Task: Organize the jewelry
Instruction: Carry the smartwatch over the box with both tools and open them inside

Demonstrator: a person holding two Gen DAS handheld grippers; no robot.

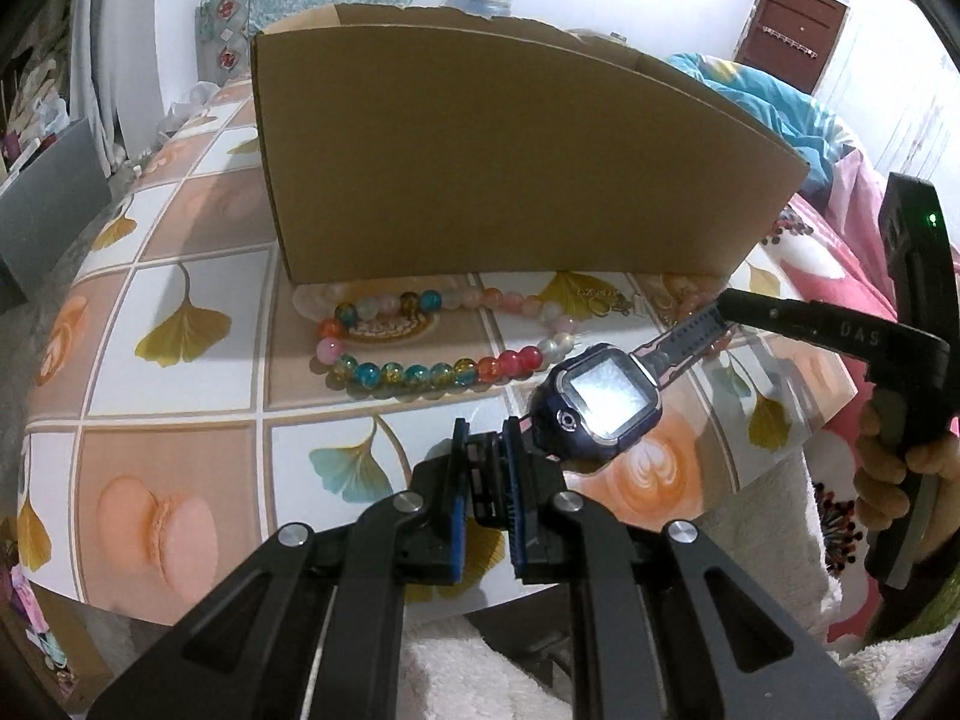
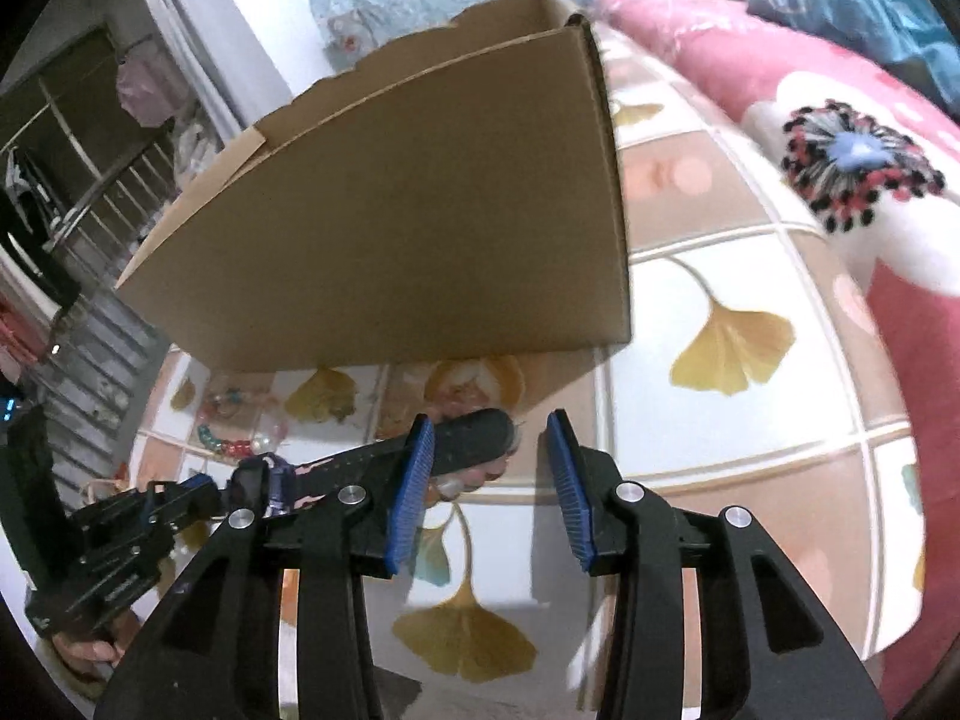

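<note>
Smartwatch (image 1: 606, 399) was clamped by one strap end in the left tongs (image 1: 485, 462), just above the bench (image 1: 180, 300). Right tongs (image 2: 489, 480) were gaping, empty. Next, probably, a lift over the cardboard box (image 1: 480, 150) wall.

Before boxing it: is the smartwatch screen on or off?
Cannot tell: the smartwatch face looks pale and bright, with no digits; it could be glare.

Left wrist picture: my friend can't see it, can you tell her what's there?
The left gripper pinches one strap of a dark smartwatch above a patterned table. Behind it lie colourful bead strands in front of a cardboard box.
</note>
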